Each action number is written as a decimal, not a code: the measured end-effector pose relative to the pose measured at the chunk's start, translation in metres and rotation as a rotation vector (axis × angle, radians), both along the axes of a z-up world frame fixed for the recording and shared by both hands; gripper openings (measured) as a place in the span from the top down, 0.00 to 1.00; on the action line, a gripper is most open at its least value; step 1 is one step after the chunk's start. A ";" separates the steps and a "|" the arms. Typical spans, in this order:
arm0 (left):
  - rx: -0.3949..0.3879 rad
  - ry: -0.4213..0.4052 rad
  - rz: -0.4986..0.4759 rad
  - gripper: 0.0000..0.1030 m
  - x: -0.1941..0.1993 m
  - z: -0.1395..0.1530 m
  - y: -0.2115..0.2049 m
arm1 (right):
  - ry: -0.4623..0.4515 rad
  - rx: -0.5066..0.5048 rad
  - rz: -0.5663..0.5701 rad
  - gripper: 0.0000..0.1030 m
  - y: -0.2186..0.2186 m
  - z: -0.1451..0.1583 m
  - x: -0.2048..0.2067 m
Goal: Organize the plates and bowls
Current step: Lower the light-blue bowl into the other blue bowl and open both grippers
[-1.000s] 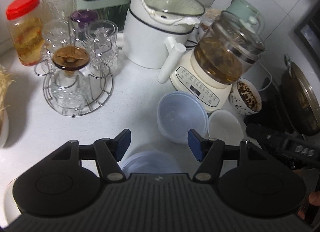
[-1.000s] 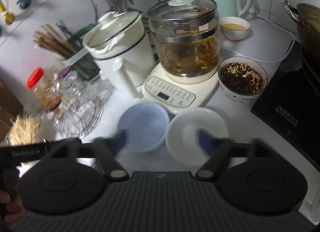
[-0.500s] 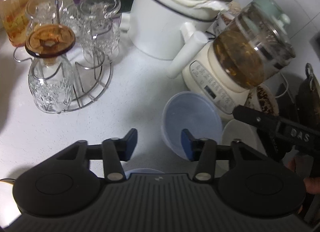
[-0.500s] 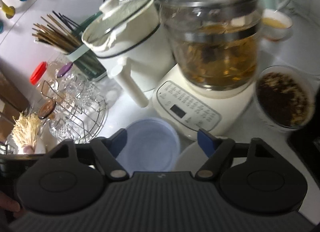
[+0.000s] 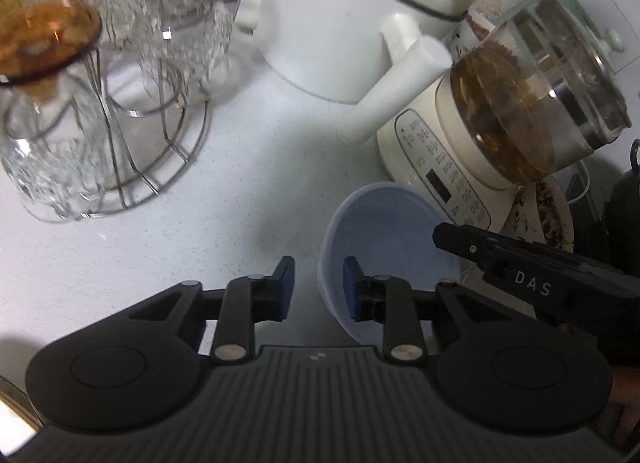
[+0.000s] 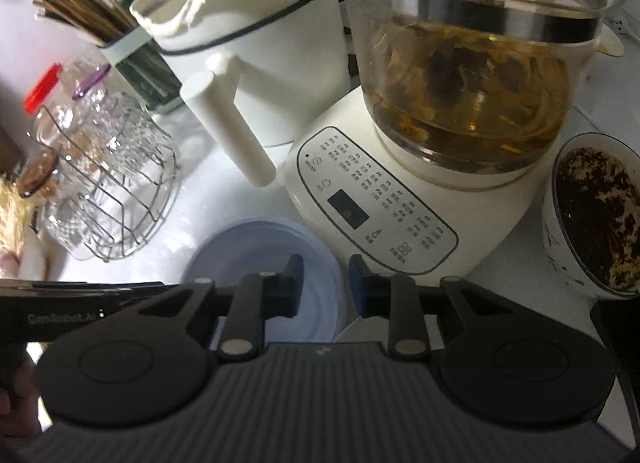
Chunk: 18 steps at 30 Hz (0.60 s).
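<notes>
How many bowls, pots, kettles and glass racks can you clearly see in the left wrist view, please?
Bowls: 2, the blue bowl and the patterned bowl
Pots: 1, the white pot
Kettles: 1, the glass kettle
Glass racks: 1, the wire rack
Total: 5

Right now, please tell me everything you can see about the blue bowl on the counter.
The blue bowl is pale, slightly see-through, and looks like plastic. It is round, deep, upright and empty, on the white counter right in front of the kettle base. The left gripper straddles its near rim, one finger inside and one outside; its fingers have just been closing, and contact with the rim cannot be told. In the right wrist view its rim looks layered, perhaps stacked bowls.
</notes>
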<state>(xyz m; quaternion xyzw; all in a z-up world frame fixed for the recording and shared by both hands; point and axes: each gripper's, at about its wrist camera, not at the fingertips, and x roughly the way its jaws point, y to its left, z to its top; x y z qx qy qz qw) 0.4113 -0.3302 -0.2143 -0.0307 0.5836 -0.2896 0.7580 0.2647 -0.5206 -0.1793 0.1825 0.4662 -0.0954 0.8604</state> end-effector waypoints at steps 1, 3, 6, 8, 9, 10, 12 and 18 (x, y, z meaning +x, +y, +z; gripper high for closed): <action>-0.004 0.006 -0.003 0.76 0.001 -0.003 0.000 | 0.009 0.000 -0.001 0.79 0.000 -0.002 0.002; 0.007 0.014 -0.015 0.80 0.002 -0.006 -0.002 | 0.020 0.001 0.003 0.80 0.001 -0.004 0.003; 0.000 0.034 -0.036 0.87 0.006 -0.008 -0.005 | 0.021 0.009 0.028 0.81 0.003 -0.007 0.003; 0.012 0.010 -0.052 0.87 0.007 -0.005 -0.008 | 0.015 0.021 0.022 0.81 0.002 -0.008 0.004; 0.012 0.005 -0.055 0.87 0.008 -0.004 -0.009 | 0.012 0.028 0.019 0.81 0.002 -0.008 0.004; 0.008 0.003 -0.054 0.87 0.009 -0.002 -0.008 | 0.008 0.032 0.018 0.81 0.002 -0.007 0.005; 0.011 -0.006 -0.057 0.87 0.010 0.002 -0.007 | -0.005 0.028 0.025 0.81 0.004 -0.003 0.004; 0.001 -0.036 -0.042 0.87 0.007 0.025 0.003 | -0.046 0.030 0.021 0.81 0.012 0.017 0.001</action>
